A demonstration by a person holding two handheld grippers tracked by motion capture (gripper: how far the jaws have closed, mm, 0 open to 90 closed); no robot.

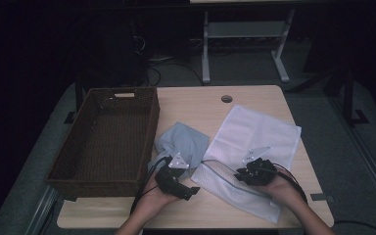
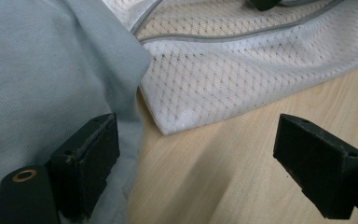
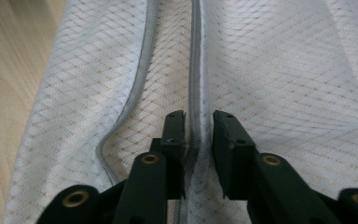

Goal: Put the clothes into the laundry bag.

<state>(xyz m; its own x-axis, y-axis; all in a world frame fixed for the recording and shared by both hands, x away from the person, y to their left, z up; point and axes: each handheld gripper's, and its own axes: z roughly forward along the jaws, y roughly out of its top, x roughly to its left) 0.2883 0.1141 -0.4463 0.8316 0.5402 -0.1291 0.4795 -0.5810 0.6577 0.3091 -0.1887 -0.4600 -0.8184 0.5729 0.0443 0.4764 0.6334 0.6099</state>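
Two grippers: right gripper (image 3: 199,123) pinches mesh bag (image 3: 270,70) zipper edge; left gripper (image 2: 196,149) wide open, empty.

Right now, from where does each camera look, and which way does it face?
High view: above the person's side, facing forward and down on the table; forearms, both grippers show.
Left gripper view: on the left gripper, facing the blue cloth.
Right gripper view: on the right gripper, along the zipper edge.
All share the white mesh bag.

White mesh bag (image 3: 279,70) netted cloth; blue cloth (image 2: 42,70) soft knit; table (image 2: 223,163) smooth pale wood.
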